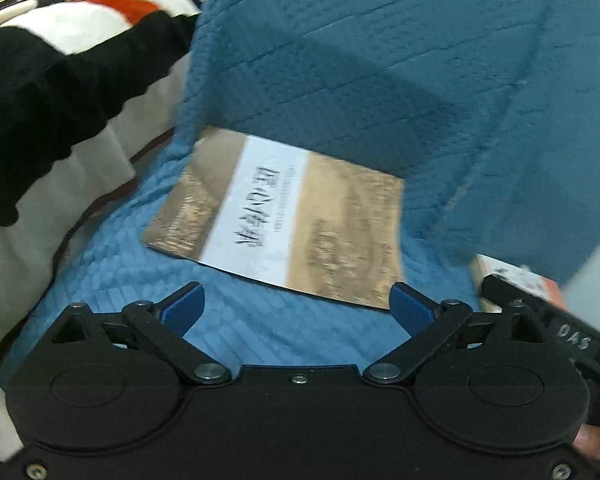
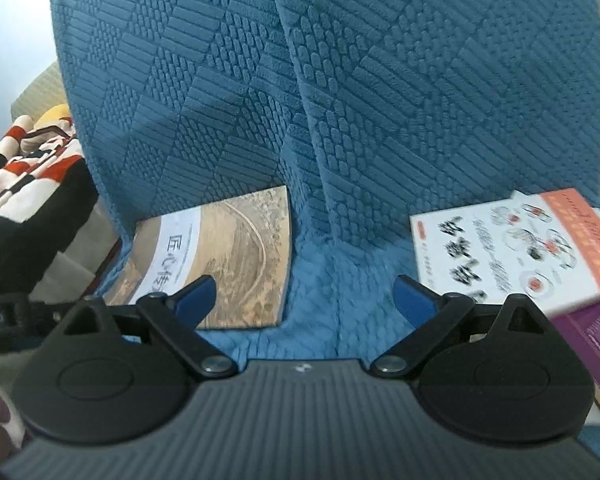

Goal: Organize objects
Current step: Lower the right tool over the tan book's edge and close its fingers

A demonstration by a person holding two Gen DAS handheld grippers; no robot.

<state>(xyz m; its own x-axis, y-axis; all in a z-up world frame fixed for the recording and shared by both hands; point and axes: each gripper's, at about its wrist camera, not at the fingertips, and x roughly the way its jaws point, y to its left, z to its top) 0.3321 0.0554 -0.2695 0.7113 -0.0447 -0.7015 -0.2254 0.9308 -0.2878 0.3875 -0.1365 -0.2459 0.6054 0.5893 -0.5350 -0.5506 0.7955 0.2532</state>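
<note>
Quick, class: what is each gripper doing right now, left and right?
Left gripper: jaws open, holding nothing.
Right gripper: jaws open, holding nothing.

1. Setting: a home, living room or bedroom.
2. Evidence: sofa [image 2: 340, 80] under a blue quilted cover, seat and backrest both draped.
3. Evidence: striped black, white and orange blanket [image 1: 60, 20] alongside.
4. Evidence: books lying on the seat: tan book [image 1: 284, 220], white-and-orange book [image 2: 512, 244].

Lighting is soft and even, without glare. The blue cover [image 2: 380, 100] is darker on its upright part, brighter on the seat. Motion blur softens the left wrist view; fisheye distortion curves both views' edges.
</note>
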